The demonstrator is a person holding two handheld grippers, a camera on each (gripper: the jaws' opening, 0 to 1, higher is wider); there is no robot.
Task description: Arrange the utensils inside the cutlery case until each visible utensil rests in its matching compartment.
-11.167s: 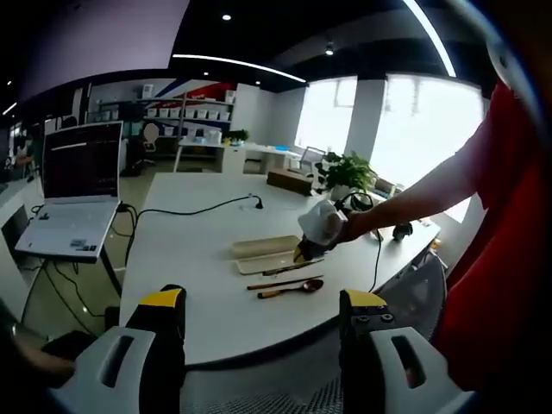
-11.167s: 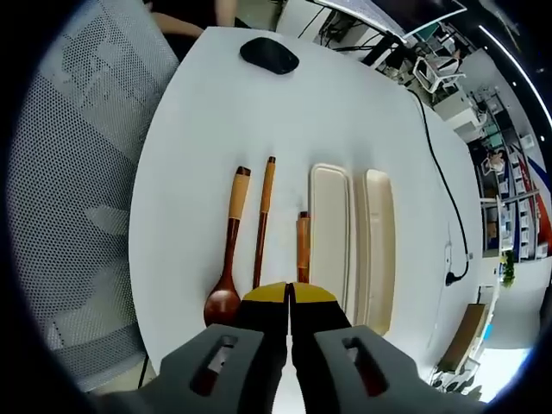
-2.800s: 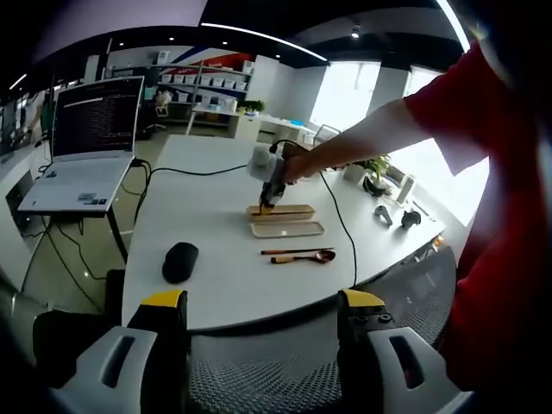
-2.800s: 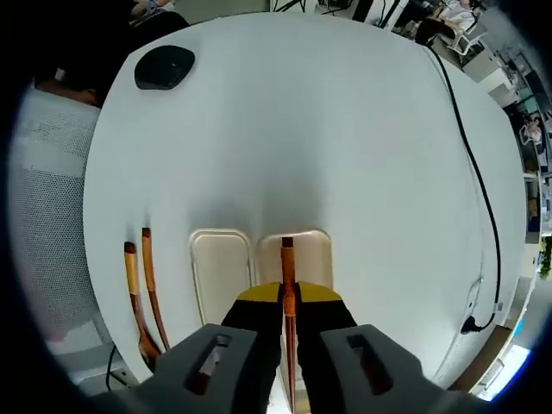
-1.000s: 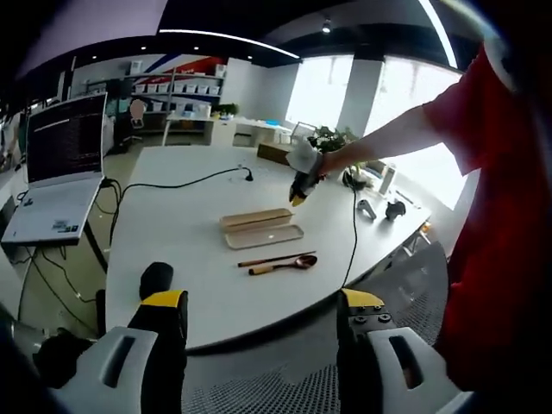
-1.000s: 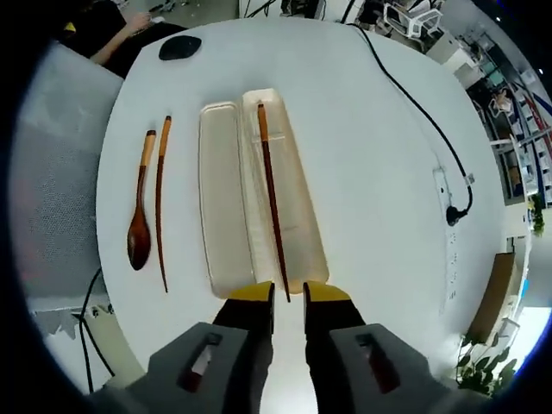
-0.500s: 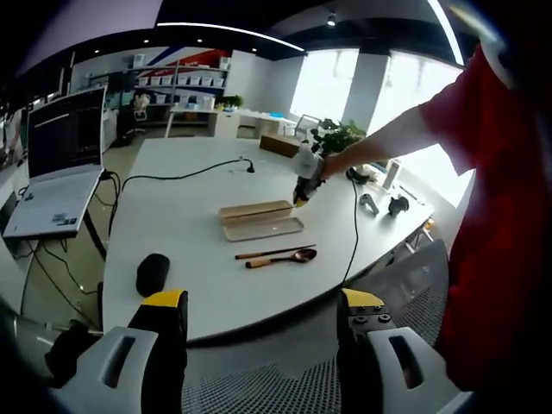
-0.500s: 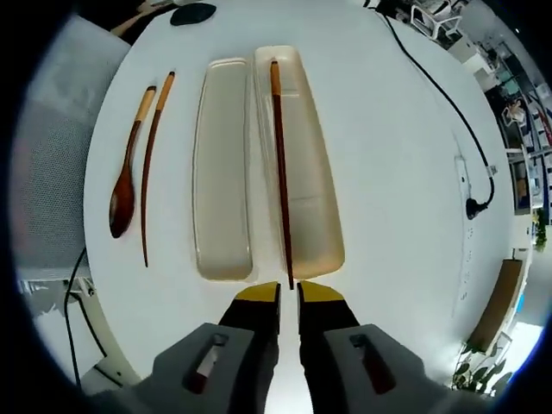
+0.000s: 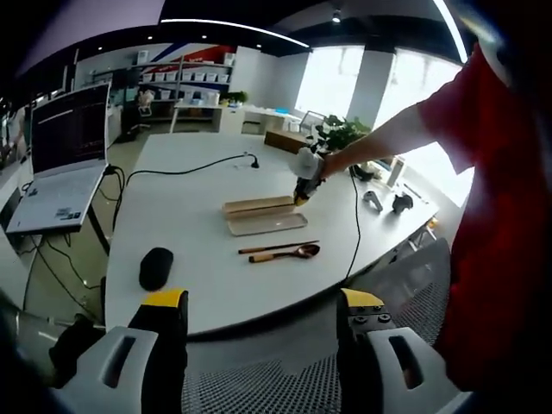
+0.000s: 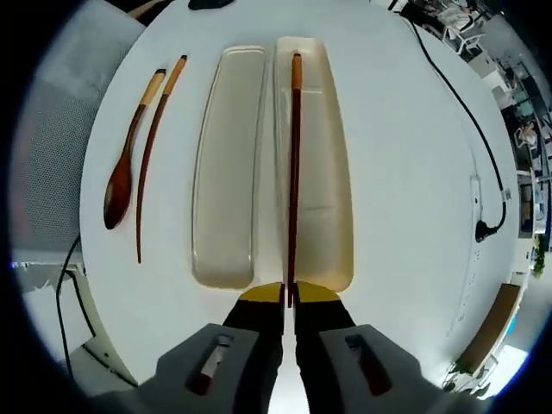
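In the right gripper view the cutlery case lies open as two beige trays, the left tray (image 10: 226, 172) bare and the right tray (image 10: 332, 172) holding one dark chopstick (image 10: 294, 155) lengthwise. My right gripper (image 10: 289, 297) is shut on that chopstick's near tip, just past the tray's end. A wooden spoon (image 10: 123, 168) and a second chopstick (image 10: 158, 138) lie on the table left of the trays. In the left gripper view the case (image 9: 263, 216), the spoon (image 9: 293, 253) and the right gripper (image 9: 304, 185) show far off. My left gripper (image 9: 263, 345) hangs open, holding nothing, off the table's near edge.
A black mouse (image 9: 156, 267) sits on the white table (image 9: 190, 224) near its front left. A laptop (image 9: 60, 164) stands on a side stand to the left. A black cable (image 10: 448, 86) runs across the table right of the case. A mesh chair (image 9: 259, 388) is below the left gripper.
The right gripper's jaws, apart a second ago, have come together on the chopstick's near tip, and the chopstick now lies straighter along the right tray. The left gripper stays open.
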